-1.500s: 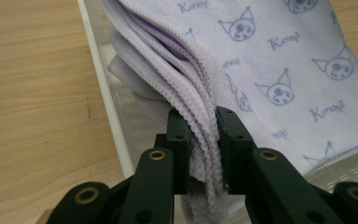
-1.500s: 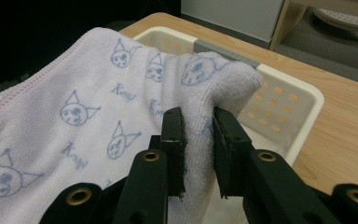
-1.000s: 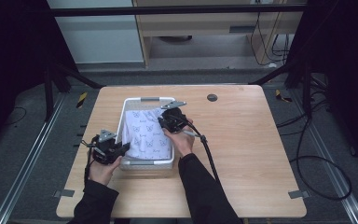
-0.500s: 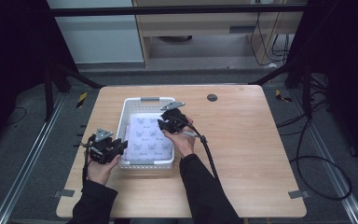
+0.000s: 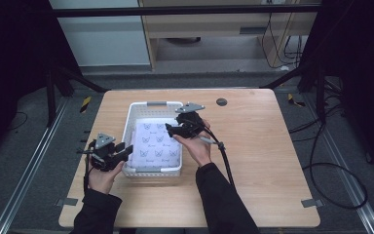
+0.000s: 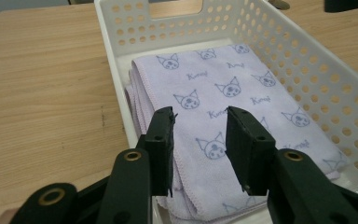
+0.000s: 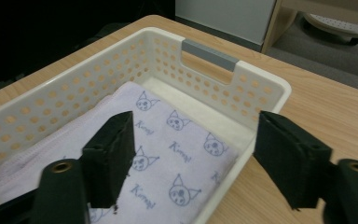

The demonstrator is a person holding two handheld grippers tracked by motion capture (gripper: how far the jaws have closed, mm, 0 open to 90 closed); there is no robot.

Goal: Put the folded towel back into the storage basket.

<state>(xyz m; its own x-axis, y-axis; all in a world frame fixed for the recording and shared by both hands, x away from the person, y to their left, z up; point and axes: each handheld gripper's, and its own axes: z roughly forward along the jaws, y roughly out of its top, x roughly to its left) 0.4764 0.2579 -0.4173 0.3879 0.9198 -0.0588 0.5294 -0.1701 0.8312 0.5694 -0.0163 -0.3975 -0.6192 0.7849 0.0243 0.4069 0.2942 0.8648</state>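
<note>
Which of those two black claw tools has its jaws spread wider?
The right gripper, over the basket's right rim. Its jaws gape wide; the left gripper's leave a narrow gap.

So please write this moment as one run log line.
towel: folded in basket | left gripper: open, empty | right gripper: open, above basket rim
</note>
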